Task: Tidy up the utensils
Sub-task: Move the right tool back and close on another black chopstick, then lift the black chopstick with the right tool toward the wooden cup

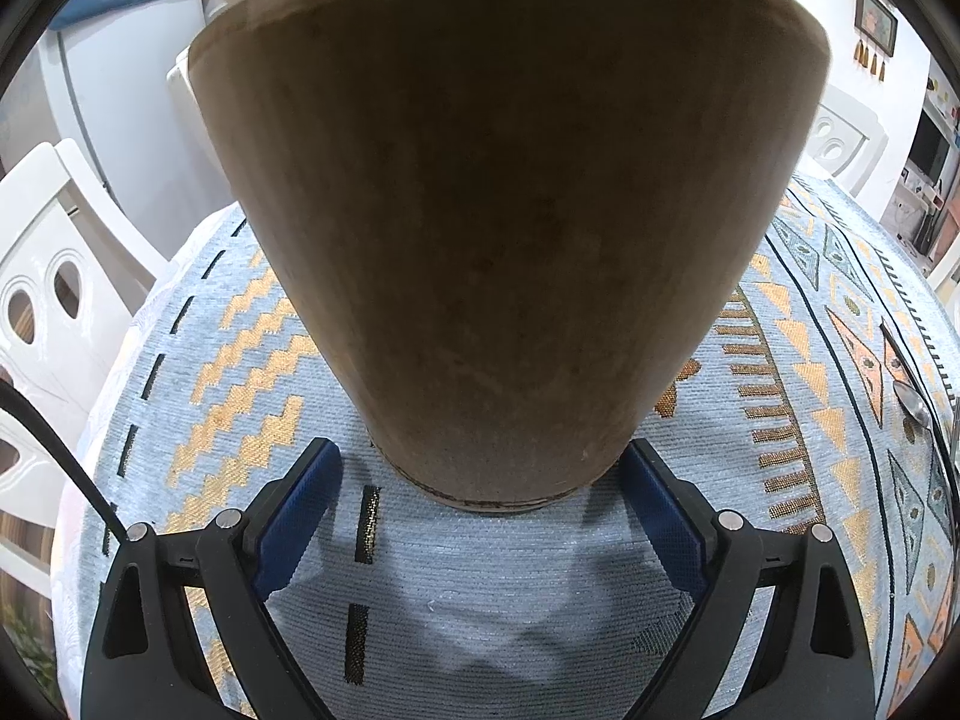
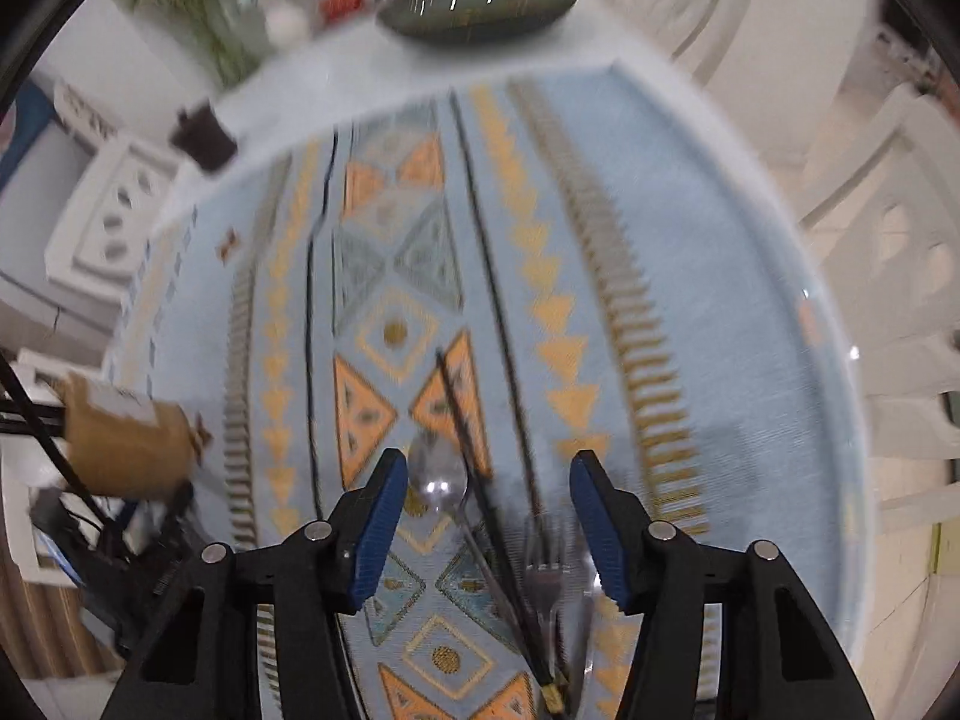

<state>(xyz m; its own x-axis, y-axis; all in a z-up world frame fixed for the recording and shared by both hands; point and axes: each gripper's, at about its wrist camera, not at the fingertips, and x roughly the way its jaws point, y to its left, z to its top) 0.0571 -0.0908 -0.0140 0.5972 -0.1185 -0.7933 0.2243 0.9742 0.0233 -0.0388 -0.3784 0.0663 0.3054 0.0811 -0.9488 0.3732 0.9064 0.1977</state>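
Observation:
A tall brown utensil holder (image 1: 510, 210) stands upright on the patterned tablecloth (image 1: 510, 588) and fills the left wrist view. My left gripper (image 1: 480, 456) straddles its base with a small gap at the left pad (image 1: 300, 510), so it is open. In the blurred right wrist view, a spoon (image 2: 438, 480), a black chopstick (image 2: 459, 420) and a fork (image 2: 543, 576) lie on the cloth. My right gripper (image 2: 486, 516) hangs open just above them, touching none. The holder (image 2: 126, 444) shows at that view's left edge, and a spoon (image 1: 912, 402) at the left wrist view's right edge.
White chairs (image 1: 54, 300) (image 2: 900, 276) stand around the table. At the far end sit a dark green dish (image 2: 480, 6), a small dark cup (image 2: 201, 135), a plant (image 2: 198, 6) and small items. Black cables (image 2: 36, 420) run near the holder.

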